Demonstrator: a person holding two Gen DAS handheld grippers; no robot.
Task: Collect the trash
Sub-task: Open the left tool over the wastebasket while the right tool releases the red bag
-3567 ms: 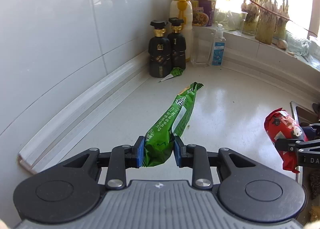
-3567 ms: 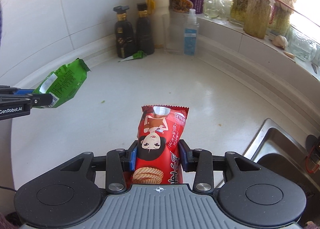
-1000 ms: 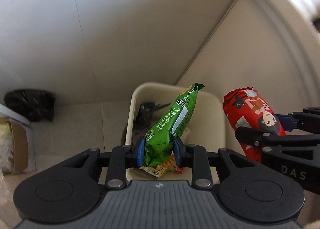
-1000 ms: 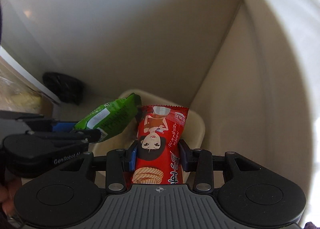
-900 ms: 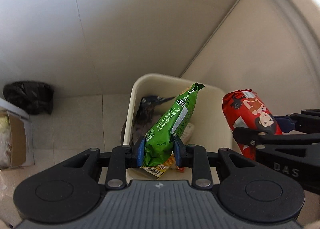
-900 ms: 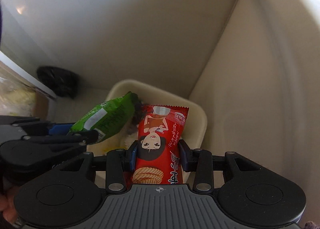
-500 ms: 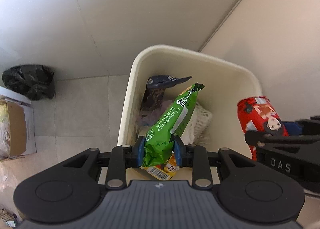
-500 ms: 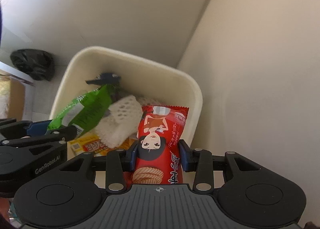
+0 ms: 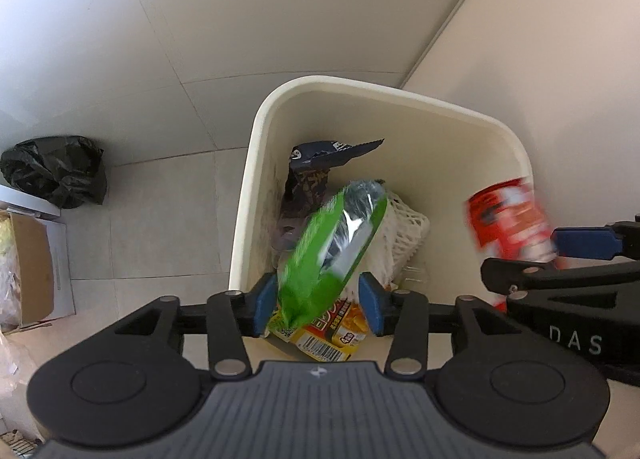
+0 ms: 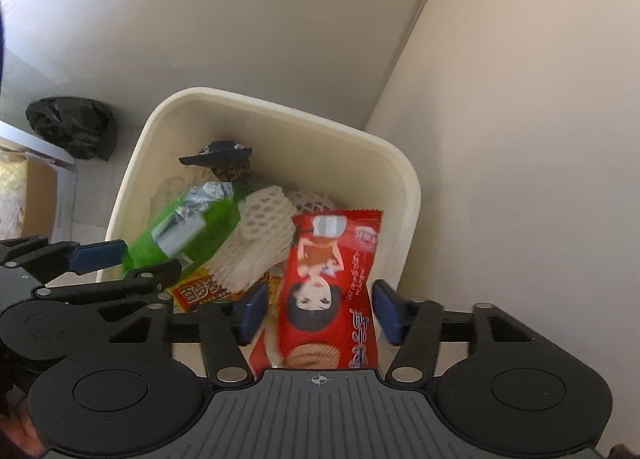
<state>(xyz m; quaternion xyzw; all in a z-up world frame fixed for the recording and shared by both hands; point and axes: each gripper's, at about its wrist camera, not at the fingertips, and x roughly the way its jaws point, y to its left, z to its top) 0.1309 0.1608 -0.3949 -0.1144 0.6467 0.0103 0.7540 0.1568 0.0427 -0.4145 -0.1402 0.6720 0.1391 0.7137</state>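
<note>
Both grippers point down over a cream bin (image 9: 256,163) and their jaws have just been opening. Between the left gripper (image 9: 319,301) pads a blurred green wrapper (image 9: 324,255) sits loose, a gap showing on its right side — no longer pinched. Across from it, the right gripper (image 10: 316,315) stands spread with a red snack packet (image 10: 332,283) between its pads and clear of both. Below them the bin holds a white foam net (image 10: 260,235), a dark torn wrapper (image 9: 316,163) and a yellow packet (image 9: 332,333). Off to the left, on the tiled floor, lie a black plastic bag (image 9: 56,171) and a cardboard box (image 9: 30,263).
</note>
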